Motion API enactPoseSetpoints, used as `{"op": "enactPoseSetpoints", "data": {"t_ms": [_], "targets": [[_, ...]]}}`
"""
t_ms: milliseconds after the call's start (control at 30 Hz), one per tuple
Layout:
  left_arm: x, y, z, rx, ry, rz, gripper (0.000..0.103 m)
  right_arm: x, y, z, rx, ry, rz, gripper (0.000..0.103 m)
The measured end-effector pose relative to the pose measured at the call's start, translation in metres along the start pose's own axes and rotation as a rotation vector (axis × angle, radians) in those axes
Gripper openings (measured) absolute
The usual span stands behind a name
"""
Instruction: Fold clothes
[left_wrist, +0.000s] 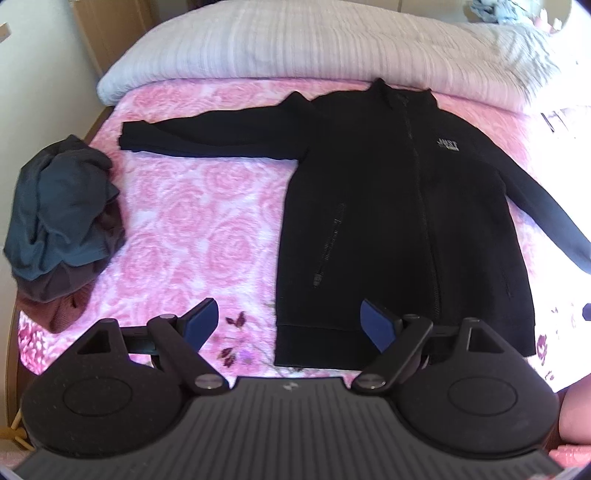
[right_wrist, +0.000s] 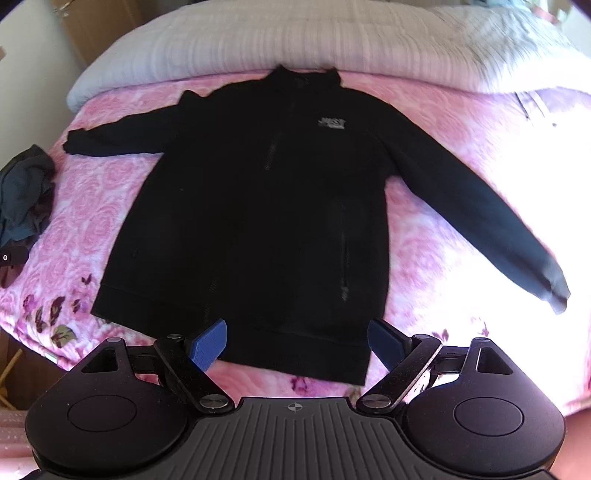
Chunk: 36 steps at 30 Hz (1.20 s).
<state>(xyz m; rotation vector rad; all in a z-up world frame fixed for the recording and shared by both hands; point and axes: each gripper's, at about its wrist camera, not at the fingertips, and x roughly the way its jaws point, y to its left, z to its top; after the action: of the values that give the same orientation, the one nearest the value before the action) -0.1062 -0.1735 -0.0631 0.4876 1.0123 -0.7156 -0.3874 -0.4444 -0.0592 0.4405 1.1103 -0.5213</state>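
The black jacket (left_wrist: 399, 221) lies flat, front up, on the pink bedspread (left_wrist: 192, 221); my left gripper (left_wrist: 288, 325) hangs over its hem corner, released, nothing between the fingers; my right gripper (right_wrist: 297, 345) hangs over the hem's other end, likewise released; a heap of clothes (left_wrist: 62, 225) sits well apart from the jacket's outstretched sleeve.

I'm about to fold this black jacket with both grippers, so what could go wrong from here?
1. The black jacket is thick, so a gripper may pinch only the top layer at the hem.
2. Its long right sleeve reaches the bed's edge and could slide off.
3. The crumpled clothes pile may crowd the left sleeve.
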Motion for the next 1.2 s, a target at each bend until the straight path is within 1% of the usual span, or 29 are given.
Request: {"op": "enactPoseSetpoints", "data": {"t_ms": [167, 267, 400, 500, 567, 667, 800, 833, 933, 1033, 1100, 1133, 1167, 1200], "targets": [[-0.01, 0.027, -0.005, -0.048, -0.028, 0.04, 0.082, 0.005, 0.023, 0.009, -0.061, -0.01, 0.034, 0.087], [-0.008, 0.052, -0.002, -0.073, -0.032, 0.053, 0.082, 0.004, 0.039, 0.02, -0.095, -0.04, 0.046, 0.087], [-0.003, 0.089, 0.011, -0.071, -0.054, 0.065, 0.082, 0.005, 0.065, 0.038, -0.136, -0.091, 0.057, 0.087], [0.003, 0.125, 0.028, -0.039, -0.088, 0.067, 0.082, 0.016, 0.094, 0.054, -0.173, -0.112, 0.065, 0.086], [0.01, 0.151, 0.041, -0.005, -0.111, 0.066, 0.082, 0.028, 0.124, 0.065, -0.211, -0.117, 0.072, 0.086], [0.03, 0.199, 0.067, 0.044, -0.144, 0.037, 0.082, 0.051, 0.177, 0.081, -0.254, -0.116, 0.069, 0.086], [0.07, 0.258, 0.106, 0.131, -0.155, -0.019, 0.082, 0.083, 0.251, 0.101, -0.284, -0.107, 0.029, 0.086], [0.08, 0.271, 0.115, 0.155, -0.159, -0.033, 0.082, 0.092, 0.27, 0.106, -0.291, -0.108, 0.03, 0.086], [0.105, 0.302, 0.141, 0.225, -0.159, -0.031, 0.082, 0.115, 0.324, 0.127, -0.359, -0.117, 0.033, 0.086], [0.122, 0.33, 0.163, 0.244, -0.181, -0.043, 0.082, 0.139, 0.372, 0.15, -0.441, -0.144, 0.028, 0.086], [0.132, 0.348, 0.176, 0.258, -0.194, -0.043, 0.082, 0.156, 0.397, 0.165, -0.484, -0.164, 0.033, 0.08], [0.137, 0.357, 0.183, 0.264, -0.2, -0.042, 0.082, 0.169, 0.412, 0.175, -0.506, -0.168, 0.039, 0.07], [0.142, 0.365, 0.189, 0.274, -0.207, -0.04, 0.082, 0.182, 0.427, 0.186, -0.528, -0.172, 0.046, 0.065], [0.147, 0.372, 0.194, 0.297, -0.215, -0.031, 0.082, 0.196, 0.442, 0.196, -0.552, -0.172, 0.061, 0.064]]}}
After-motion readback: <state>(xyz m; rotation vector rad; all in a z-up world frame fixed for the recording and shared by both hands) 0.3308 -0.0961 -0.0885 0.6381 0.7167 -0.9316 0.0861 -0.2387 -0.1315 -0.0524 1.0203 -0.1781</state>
